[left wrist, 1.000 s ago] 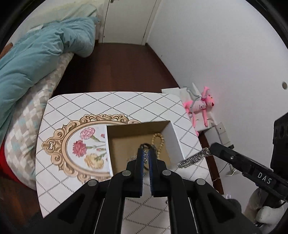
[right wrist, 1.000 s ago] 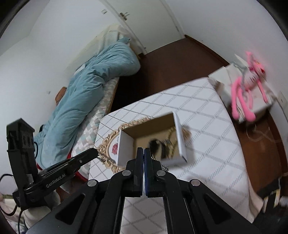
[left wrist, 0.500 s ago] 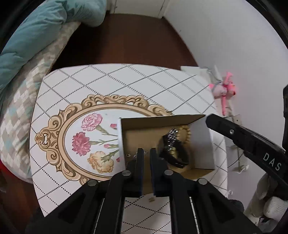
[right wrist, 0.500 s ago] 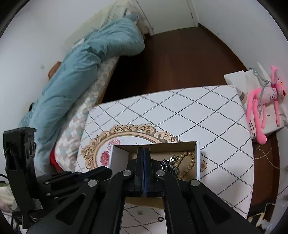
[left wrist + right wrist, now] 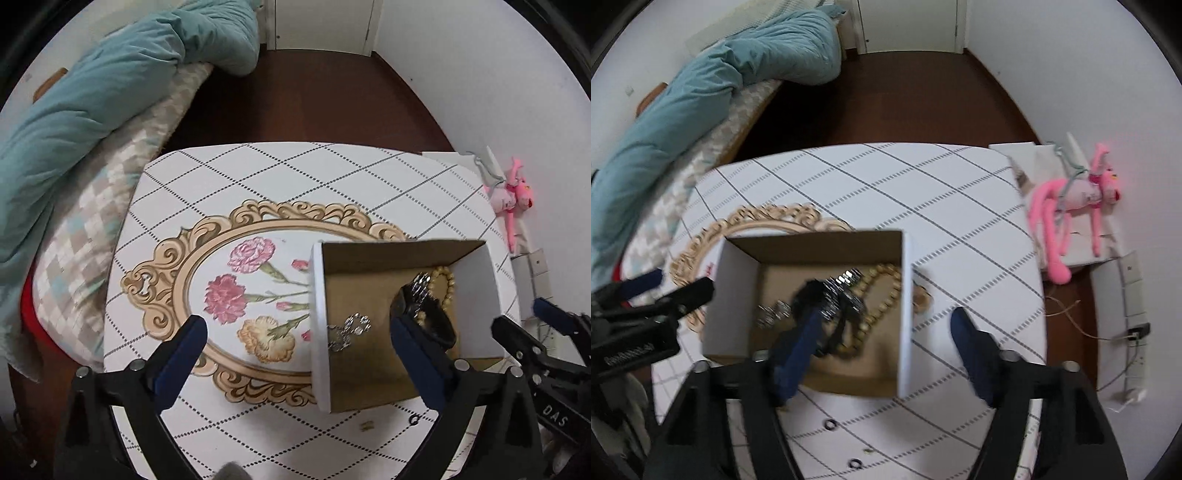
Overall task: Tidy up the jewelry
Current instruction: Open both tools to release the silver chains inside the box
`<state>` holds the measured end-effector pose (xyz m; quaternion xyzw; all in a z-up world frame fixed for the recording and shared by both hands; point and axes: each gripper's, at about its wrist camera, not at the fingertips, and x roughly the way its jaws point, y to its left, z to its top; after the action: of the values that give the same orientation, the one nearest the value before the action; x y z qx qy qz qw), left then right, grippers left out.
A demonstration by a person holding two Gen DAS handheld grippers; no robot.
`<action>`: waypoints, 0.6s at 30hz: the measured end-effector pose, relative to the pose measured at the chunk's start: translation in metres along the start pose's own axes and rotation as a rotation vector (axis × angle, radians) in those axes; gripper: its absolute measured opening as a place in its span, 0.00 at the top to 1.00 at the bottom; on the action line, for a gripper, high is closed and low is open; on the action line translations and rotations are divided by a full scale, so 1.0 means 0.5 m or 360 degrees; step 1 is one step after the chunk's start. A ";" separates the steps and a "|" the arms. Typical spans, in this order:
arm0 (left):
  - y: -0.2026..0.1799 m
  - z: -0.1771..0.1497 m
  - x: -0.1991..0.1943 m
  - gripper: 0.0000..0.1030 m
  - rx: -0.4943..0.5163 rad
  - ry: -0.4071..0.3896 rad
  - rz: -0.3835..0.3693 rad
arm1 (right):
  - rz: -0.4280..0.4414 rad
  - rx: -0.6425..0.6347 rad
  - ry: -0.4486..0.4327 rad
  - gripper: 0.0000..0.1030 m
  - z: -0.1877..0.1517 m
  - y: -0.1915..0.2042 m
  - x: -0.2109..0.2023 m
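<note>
An open cardboard box with white outer walls (image 5: 319, 332) (image 5: 905, 314) stands on the patterned table. Inside lie a black watch with a silver band (image 5: 424, 314) (image 5: 827, 295), a beige bead string (image 5: 445, 284) (image 5: 882, 299) and a silver chain (image 5: 349, 330) (image 5: 772, 312). My left gripper (image 5: 295, 332) is open and empty, its fingers astride the box's left wall. My right gripper (image 5: 886, 325) is open and empty, its fingers astride the box's right wall. Two small dark rings (image 5: 831, 424) (image 5: 855, 463) and a tiny gold piece (image 5: 365, 425) lie on the table in front of the box.
The table (image 5: 295, 177) has a white diamond-pattern cover with a gold floral oval (image 5: 229, 295). A bed with a teal duvet (image 5: 92, 92) lies to the left. A pink plush toy (image 5: 1071, 199) rests on a white box at the right, near wall sockets.
Both grippers have opened wide from shut. The silver chains that they held a second ago now lie in the box. Both cameras have swung over the box.
</note>
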<state>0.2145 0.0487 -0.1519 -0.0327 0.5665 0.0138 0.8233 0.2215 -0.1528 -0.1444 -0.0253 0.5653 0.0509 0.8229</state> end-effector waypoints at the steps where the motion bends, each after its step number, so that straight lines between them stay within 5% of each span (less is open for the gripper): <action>1: -0.001 -0.005 -0.002 0.01 0.0006 -0.0007 0.0012 | -0.0027 -0.0011 -0.0007 0.20 -0.008 0.000 -0.002; 3: -0.004 -0.019 -0.006 0.01 0.0007 -0.0026 0.0027 | -0.0084 -0.0029 -0.0025 0.08 -0.024 0.001 -0.008; 9: -0.017 -0.053 -0.032 0.01 0.0008 -0.0070 0.0036 | -0.0175 -0.0037 -0.0077 0.00 -0.052 0.003 -0.029; 18: -0.035 -0.095 -0.116 0.01 0.0014 -0.0225 0.0066 | -0.0210 -0.0012 -0.0208 0.00 -0.090 0.003 -0.101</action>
<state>0.1502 0.0289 -0.1140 -0.0162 0.5075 0.0307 0.8610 0.1614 -0.1587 -0.1132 -0.0621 0.5072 0.0004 0.8596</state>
